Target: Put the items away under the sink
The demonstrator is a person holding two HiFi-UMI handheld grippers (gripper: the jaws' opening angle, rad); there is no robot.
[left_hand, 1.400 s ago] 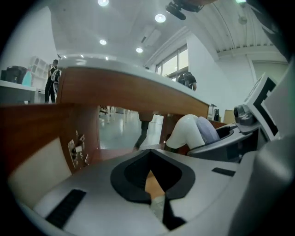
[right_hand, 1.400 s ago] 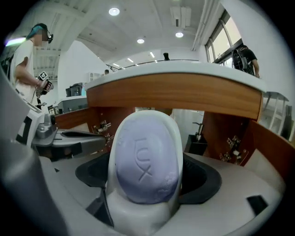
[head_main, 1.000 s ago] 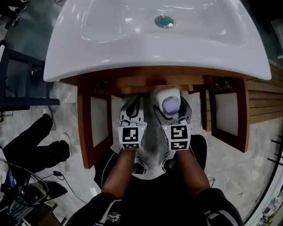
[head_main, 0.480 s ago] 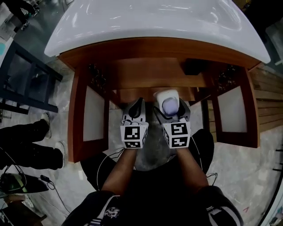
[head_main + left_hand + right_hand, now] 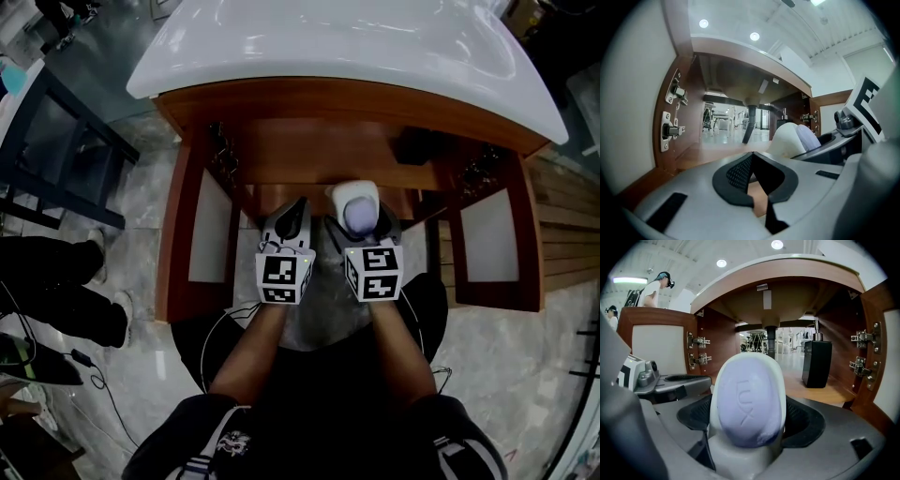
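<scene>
My right gripper is shut on a white soap dish that carries a purple soap bar. The bar fills the right gripper view, soap bar upright in the dish between the jaws of my right gripper. Both grippers hover at the open front of the wooden cabinet under the white sink. My left gripper is beside the right one, shut and holding nothing. In the left gripper view my left gripper has its pads together, with the dish to its right.
A black soap dispenser stands on the cabinet floor at the back right, also in the head view. The drain pipe drops at the centre. Doors hang open at left and right. A person's legs are at far left.
The head view has dropped, so the cabinet's inside shows where the sink basin filled the top. Both grippers have edged forward toward the cabinet opening, the right still holding the dish.
</scene>
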